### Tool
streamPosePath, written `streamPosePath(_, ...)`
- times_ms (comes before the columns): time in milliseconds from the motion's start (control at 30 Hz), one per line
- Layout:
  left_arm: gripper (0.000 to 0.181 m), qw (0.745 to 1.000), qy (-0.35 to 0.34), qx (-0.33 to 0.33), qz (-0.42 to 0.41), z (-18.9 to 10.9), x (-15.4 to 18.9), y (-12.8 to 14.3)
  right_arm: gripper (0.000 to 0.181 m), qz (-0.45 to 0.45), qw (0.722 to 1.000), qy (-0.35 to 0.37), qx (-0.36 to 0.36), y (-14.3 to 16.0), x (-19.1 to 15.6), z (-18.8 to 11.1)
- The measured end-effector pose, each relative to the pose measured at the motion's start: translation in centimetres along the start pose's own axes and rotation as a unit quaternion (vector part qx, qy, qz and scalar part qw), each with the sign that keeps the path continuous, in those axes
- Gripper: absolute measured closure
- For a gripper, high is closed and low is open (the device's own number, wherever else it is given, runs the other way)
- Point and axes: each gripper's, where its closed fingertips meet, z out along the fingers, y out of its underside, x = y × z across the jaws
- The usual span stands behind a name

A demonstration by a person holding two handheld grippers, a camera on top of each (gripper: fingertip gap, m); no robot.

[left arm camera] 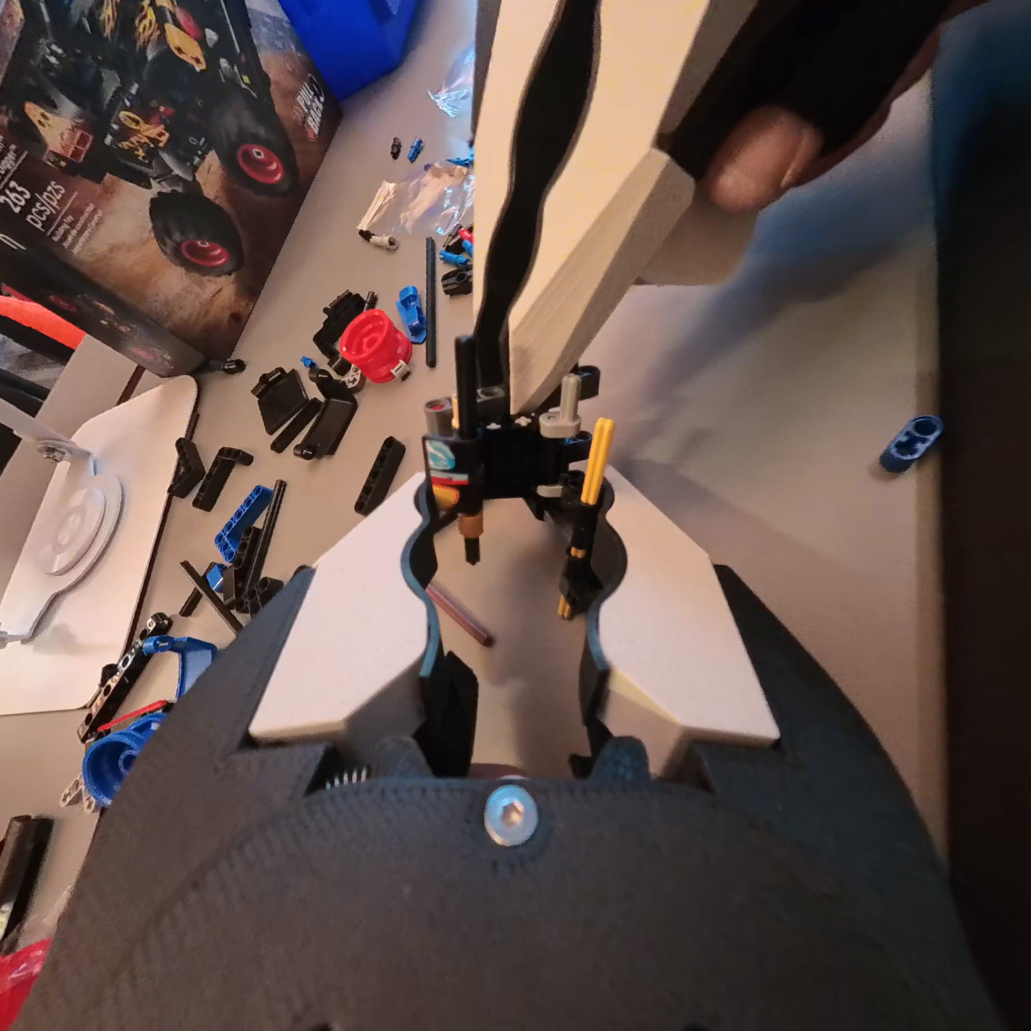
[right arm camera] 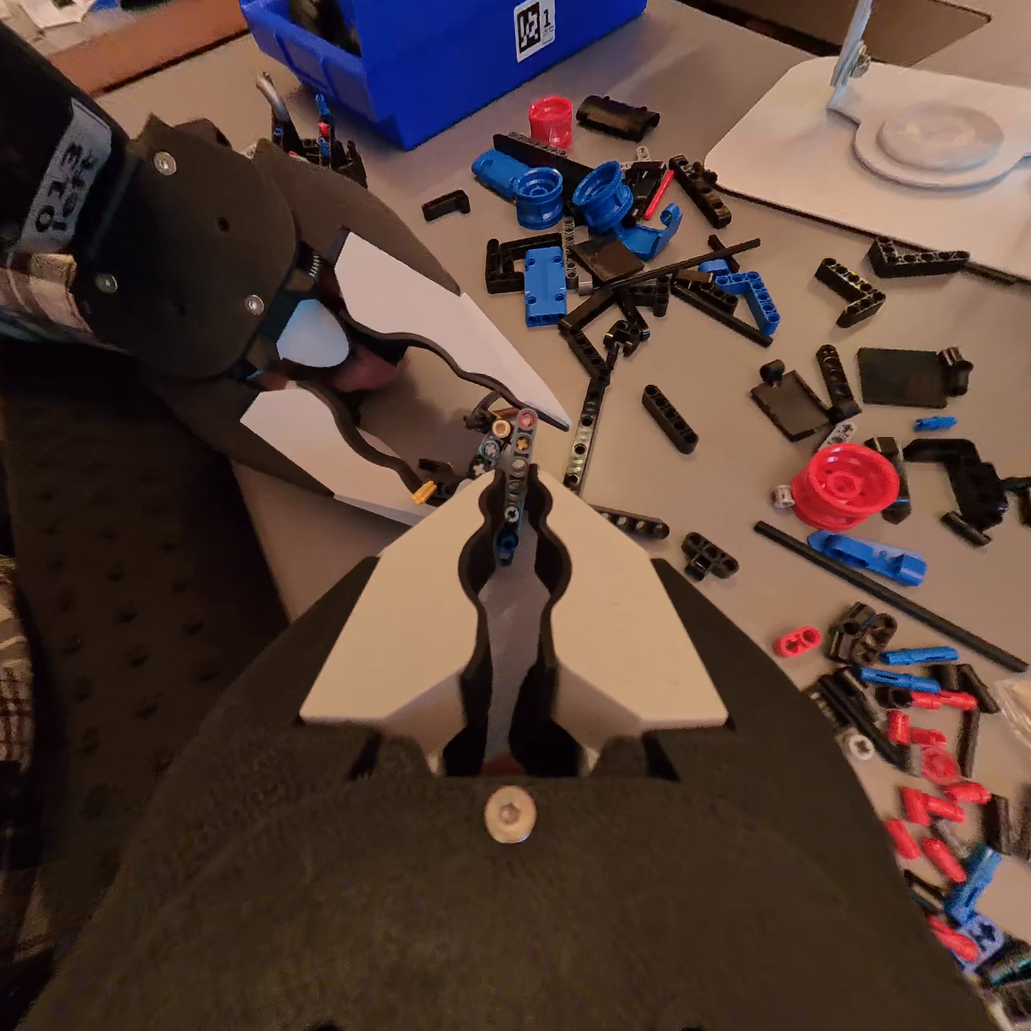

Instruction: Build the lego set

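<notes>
Above the grey table (right arm camera: 669,390), the left claw (left arm camera: 516,502) pinched the small black lego build w/ yellow rods (left arm camera: 502,457) & the right claw (right arm camera: 516,480) squeezed its thin dark holed beam (right arm camera: 516,491), so pushing slow & straight seemed best.

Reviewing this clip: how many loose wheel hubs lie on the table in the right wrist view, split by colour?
Red wheel hubs: 2
Blue wheel hubs: 2
Total: 4
</notes>
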Motion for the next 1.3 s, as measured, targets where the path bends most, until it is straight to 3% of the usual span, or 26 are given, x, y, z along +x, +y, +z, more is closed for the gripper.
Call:
streamPosePath(267, 0.130, 1.000, 0.000, -0.003, -0.005, 0.0, 0.0, 0.1, 0.176, 0.031, 0.999, -0.022, -0.010, 0.1, 0.0, 0.2)
streamPosePath(433, 0.130, 1.000, -0.001, -0.006, -0.008, 0.1, -0.1, 0.1, 0.176, -0.006, 0.998, -0.028, -0.049, 0.2, 0.1, 0.4)
streamPosePath(600, 0.130, 1.000, -0.005, -0.006, -0.007, 0.1, -0.3, 0.2, 0.175, 0.014, 0.999, -0.037, -0.024, 0.1, 0.0, -0.1)
streamPosePath(1133, 0.131, 1.000, -0.003, -0.006, -0.009, 0.2, -0.2, 0.1, 0.176, -0.054, 0.997, 0.012, -0.056, 1.5, -0.1, -0.5)
streamPosePath(1300, 0.131, 1.000, -0.007, -0.008, -0.010, 0.2, -0.3, 0.1, 0.176, -0.027, 0.998, -0.010, -0.061, 1.7, -0.1, 0.0)
